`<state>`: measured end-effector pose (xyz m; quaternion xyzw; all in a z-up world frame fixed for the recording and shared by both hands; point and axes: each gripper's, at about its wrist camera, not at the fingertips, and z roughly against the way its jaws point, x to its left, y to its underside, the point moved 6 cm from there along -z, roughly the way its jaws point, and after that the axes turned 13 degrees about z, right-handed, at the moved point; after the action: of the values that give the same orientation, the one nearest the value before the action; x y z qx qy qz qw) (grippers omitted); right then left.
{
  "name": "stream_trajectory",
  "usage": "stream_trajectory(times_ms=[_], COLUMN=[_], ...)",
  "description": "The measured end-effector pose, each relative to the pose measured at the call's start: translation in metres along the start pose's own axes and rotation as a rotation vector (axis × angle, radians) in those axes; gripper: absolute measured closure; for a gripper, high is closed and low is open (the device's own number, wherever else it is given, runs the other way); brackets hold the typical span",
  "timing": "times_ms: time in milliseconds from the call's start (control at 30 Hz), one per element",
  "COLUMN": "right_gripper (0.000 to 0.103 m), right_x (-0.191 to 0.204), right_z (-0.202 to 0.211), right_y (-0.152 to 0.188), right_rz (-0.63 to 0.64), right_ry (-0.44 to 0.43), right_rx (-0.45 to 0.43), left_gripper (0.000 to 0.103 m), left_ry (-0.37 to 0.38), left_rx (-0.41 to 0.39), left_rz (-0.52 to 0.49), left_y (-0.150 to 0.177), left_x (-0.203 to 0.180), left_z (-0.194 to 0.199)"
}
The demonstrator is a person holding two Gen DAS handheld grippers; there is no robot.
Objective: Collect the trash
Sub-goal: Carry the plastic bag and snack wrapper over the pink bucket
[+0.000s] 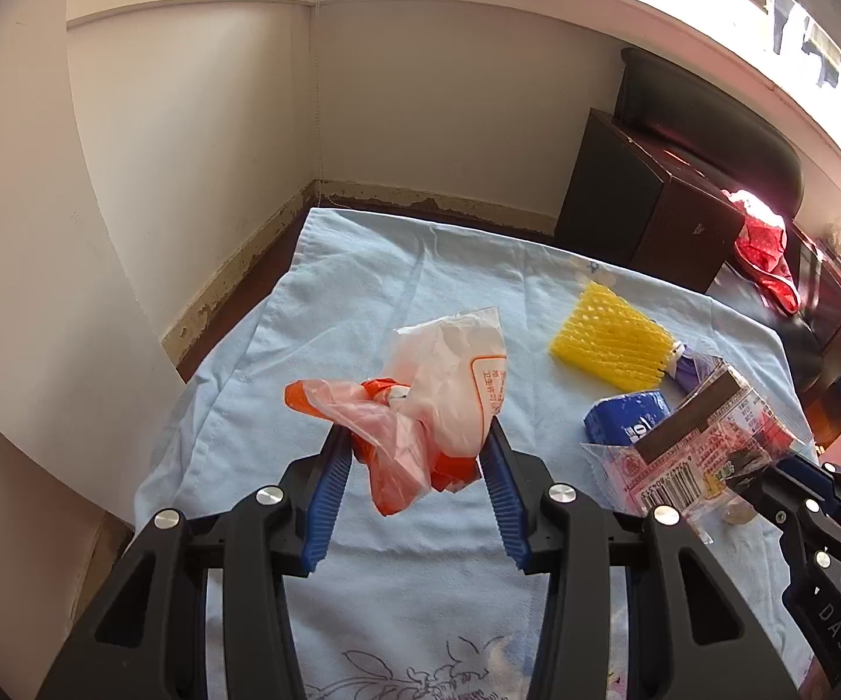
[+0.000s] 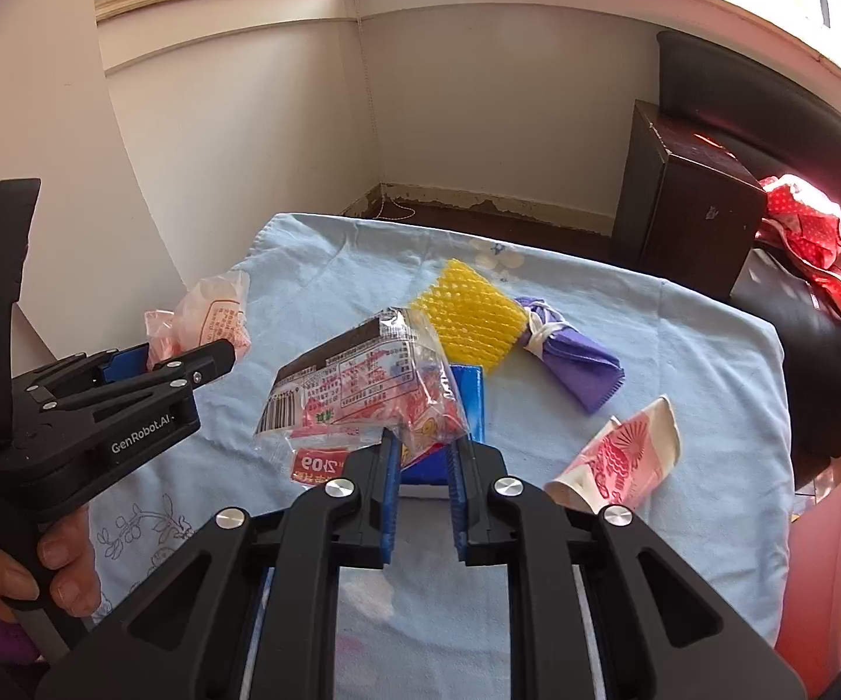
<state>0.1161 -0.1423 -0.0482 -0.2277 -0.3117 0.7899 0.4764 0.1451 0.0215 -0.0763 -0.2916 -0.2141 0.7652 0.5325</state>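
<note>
Left gripper [image 1: 417,443] pinches a crumpled plastic bag [image 1: 443,391]; right gripper [image 2: 425,448] clamps a snack wrapper [image 2: 362,391]; both lifted; foam net [image 2: 467,315], purple cloth [image 2: 578,361] and paper cup [image 2: 624,455] remain on the table [image 2: 683,350].

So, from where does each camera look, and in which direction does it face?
Left wrist: on the left gripper, facing down over the light blue cloth; its jaws grip an orange-and-clear plastic bag.
Right wrist: on the right gripper, facing likewise; its jaws pinch a printed clear snack wrapper; a hand shows.
Both see the yellow foam net.
</note>
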Motion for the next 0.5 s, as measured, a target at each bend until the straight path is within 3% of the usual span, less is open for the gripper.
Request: stream_trajectory(times_ms=[500], right_gripper=[0.088], right_x=[-0.04], right_z=[0.041], right_y=[0.045], right_rz=[-0.088], right_ry=[0.099], right_rx=[-0.011], left_gripper=[0.059], left_ry=[0.025], left_rx=[0.041], left_rz=[-0.089], left_y=[0.041], left_x=[-0.054], left_z=[0.013])
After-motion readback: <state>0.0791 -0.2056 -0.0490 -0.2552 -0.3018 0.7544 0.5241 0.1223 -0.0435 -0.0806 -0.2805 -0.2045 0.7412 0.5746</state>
